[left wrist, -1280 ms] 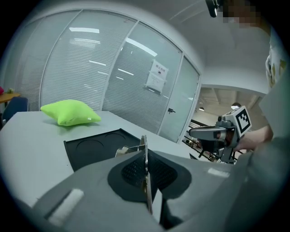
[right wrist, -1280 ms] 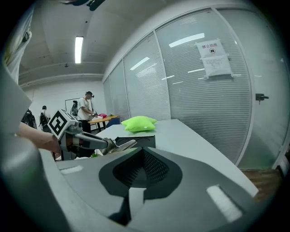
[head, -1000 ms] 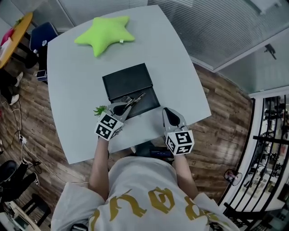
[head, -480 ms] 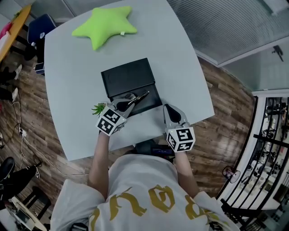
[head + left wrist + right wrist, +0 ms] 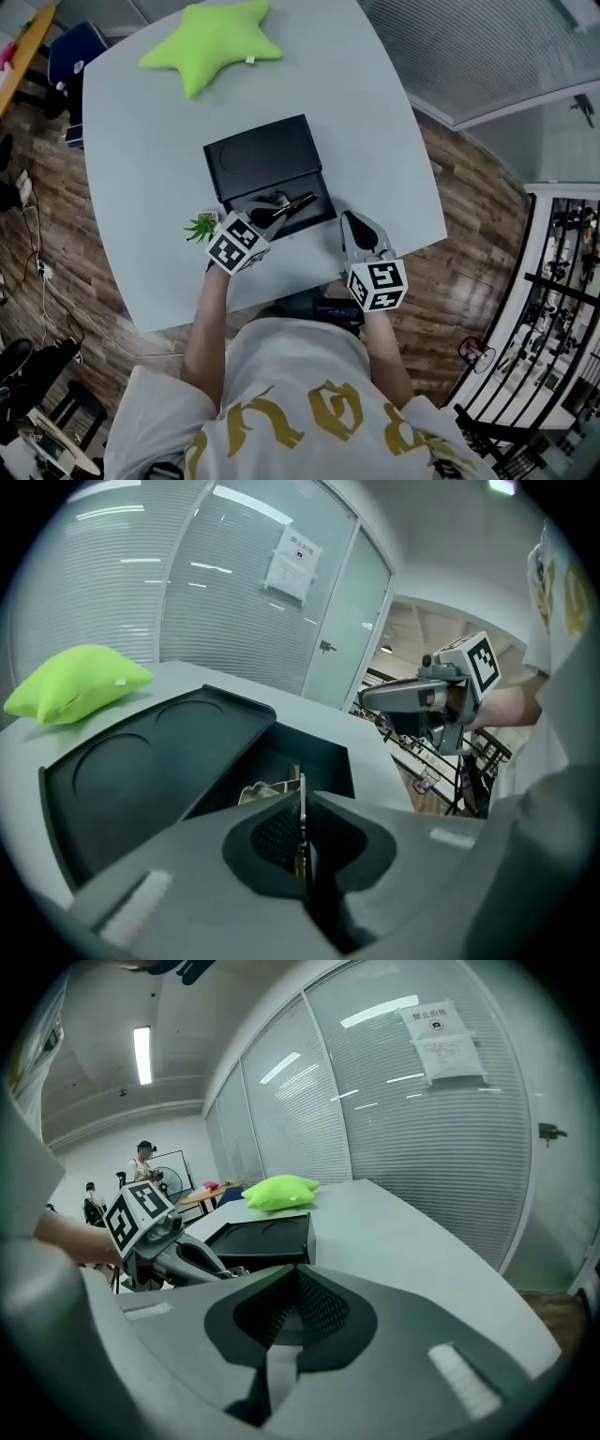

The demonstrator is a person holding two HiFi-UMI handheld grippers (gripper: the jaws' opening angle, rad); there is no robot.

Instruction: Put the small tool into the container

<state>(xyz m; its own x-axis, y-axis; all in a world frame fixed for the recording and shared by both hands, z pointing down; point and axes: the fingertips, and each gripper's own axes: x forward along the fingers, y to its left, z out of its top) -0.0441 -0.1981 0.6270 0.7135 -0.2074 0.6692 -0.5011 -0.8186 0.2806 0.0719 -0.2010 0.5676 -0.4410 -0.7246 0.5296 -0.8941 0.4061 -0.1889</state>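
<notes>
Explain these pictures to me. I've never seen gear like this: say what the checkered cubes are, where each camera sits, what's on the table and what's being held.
There is no robot here. A person holds a two-jaw gripper in each hand, and the cubes with square markers are part of those grippers. The head view comes from a camera on the person's head, looking steeply down. The other two views come from a camera riding on each gripper, looking along its jaws. On the grey table lie an open black box, a green star cushion and a small green plant. The left gripper is shut on a thin tool, held over the box's tray. The right gripper is shut and empty, near the table's front edge.
</notes>
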